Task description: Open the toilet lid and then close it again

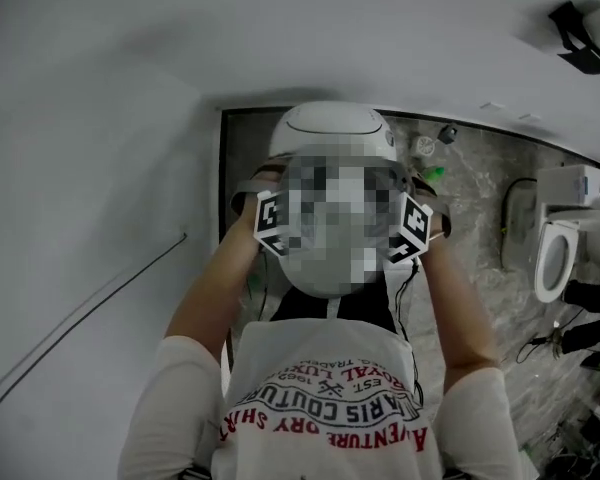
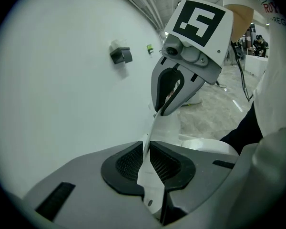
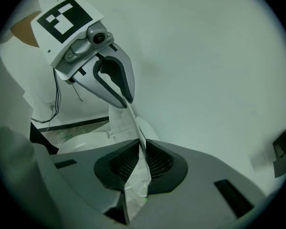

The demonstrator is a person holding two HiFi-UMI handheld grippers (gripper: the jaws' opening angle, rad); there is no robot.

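Note:
The white toilet lid [image 1: 330, 128] stands between the person's two raised arms in the head view. Each gripper view shows it edge on, as a thin white strip running from one gripper to the other. My left gripper [image 2: 150, 168] is shut on the lid's edge [image 2: 148, 149], its black pads pressed on both faces. Opposite it, my right gripper [image 3: 138, 168] is shut on the same edge [image 3: 136, 128]. Each gripper sees the other: the right gripper's grey jaws [image 2: 174, 87] and the left gripper's jaws [image 3: 112, 78] pinch the strip's far end. The toilet bowl [image 3: 81, 144] lies below.
A plain white wall is close on one side, with a small dark fixture [image 2: 120, 55] mounted on it. A second toilet [image 1: 555, 258] stands at the right on the marbled floor [image 1: 480, 178]. Cables [image 1: 510, 218] hang beside it and several small items lie behind the lid.

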